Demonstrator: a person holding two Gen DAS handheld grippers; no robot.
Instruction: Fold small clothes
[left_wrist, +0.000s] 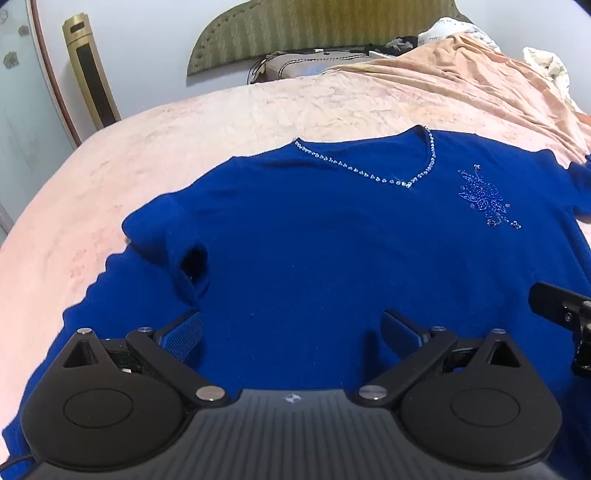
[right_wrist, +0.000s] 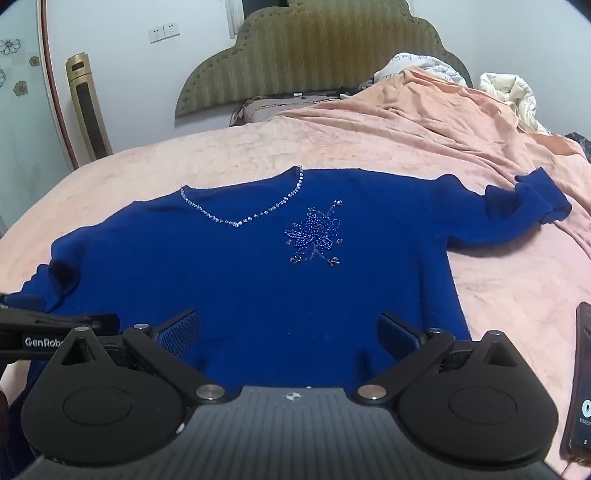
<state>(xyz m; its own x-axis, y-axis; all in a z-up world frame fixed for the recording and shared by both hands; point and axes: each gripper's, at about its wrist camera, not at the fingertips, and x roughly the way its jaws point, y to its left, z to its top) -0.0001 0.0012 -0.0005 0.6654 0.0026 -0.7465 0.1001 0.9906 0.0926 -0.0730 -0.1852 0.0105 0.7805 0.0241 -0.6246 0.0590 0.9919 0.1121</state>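
A royal-blue sweater (left_wrist: 314, 236) lies face up on the pink bed, with a rhinestone V-neck (left_wrist: 406, 182) and a beaded flower (left_wrist: 484, 201). It also shows in the right wrist view (right_wrist: 258, 280), its right sleeve (right_wrist: 532, 201) stretched out and its left sleeve (right_wrist: 55, 273) bunched. My left gripper (left_wrist: 291, 332) is open and empty over the sweater's lower left body. My right gripper (right_wrist: 290, 334) is open and empty over the lower hem. Each gripper shows at the edge of the other's view.
The pink bedspread (left_wrist: 184, 133) covers the bed. An orange blanket (right_wrist: 424, 122) and white bedding (right_wrist: 509, 92) are heaped at the far right. A phone (right_wrist: 581, 384) lies at the right edge. A headboard (right_wrist: 314, 55) and a gold tower unit (right_wrist: 88, 107) stand behind.
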